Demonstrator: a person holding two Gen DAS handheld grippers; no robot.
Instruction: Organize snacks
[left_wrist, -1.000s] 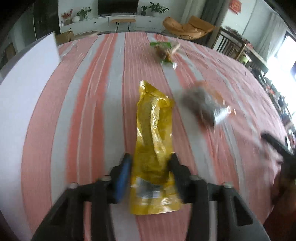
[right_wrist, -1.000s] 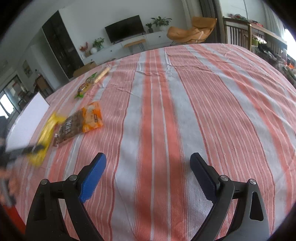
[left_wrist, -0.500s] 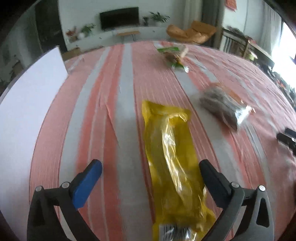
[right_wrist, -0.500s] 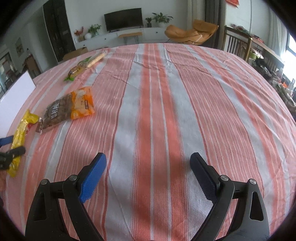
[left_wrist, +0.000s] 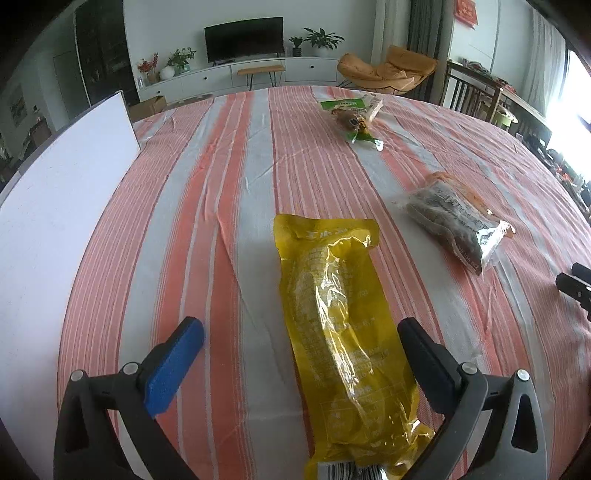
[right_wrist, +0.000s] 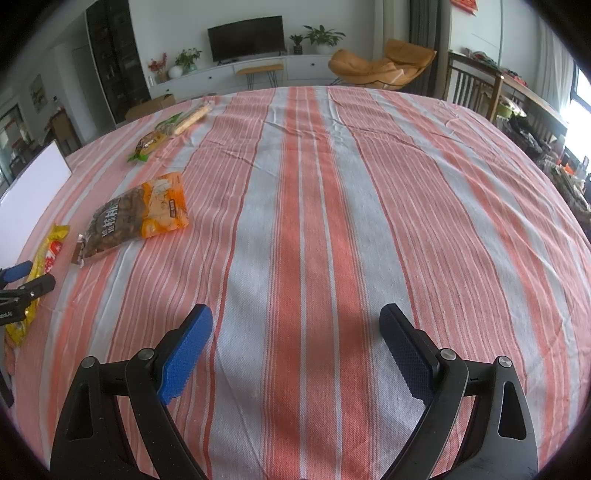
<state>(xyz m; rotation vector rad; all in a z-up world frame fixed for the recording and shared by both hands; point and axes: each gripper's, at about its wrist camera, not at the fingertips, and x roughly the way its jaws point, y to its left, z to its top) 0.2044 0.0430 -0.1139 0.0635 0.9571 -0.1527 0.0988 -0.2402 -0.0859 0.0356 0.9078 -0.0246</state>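
A long yellow snack packet (left_wrist: 343, 332) lies flat on the striped tablecloth, between the jaws of my left gripper (left_wrist: 301, 338), which is open and not touching it. It shows too in the right wrist view (right_wrist: 46, 254). An orange and clear bag of dark snacks (left_wrist: 456, 218) lies to the right, also in the right wrist view (right_wrist: 136, 218). A green packet (left_wrist: 352, 114) lies farther back, also in the right wrist view (right_wrist: 170, 129). My right gripper (right_wrist: 297, 343) is open and empty over bare cloth.
A white board (left_wrist: 55, 206) lies along the table's left side. The striped tablecloth (right_wrist: 332, 221) covers the whole table. Chairs (right_wrist: 476, 88) stand beyond the far right edge. My left gripper shows at the left edge of the right wrist view (right_wrist: 22, 280).
My left gripper let go of the yellow packet and opened wide; the packet now lies flat on the cloth. My right gripper stayed open and shifted slightly.
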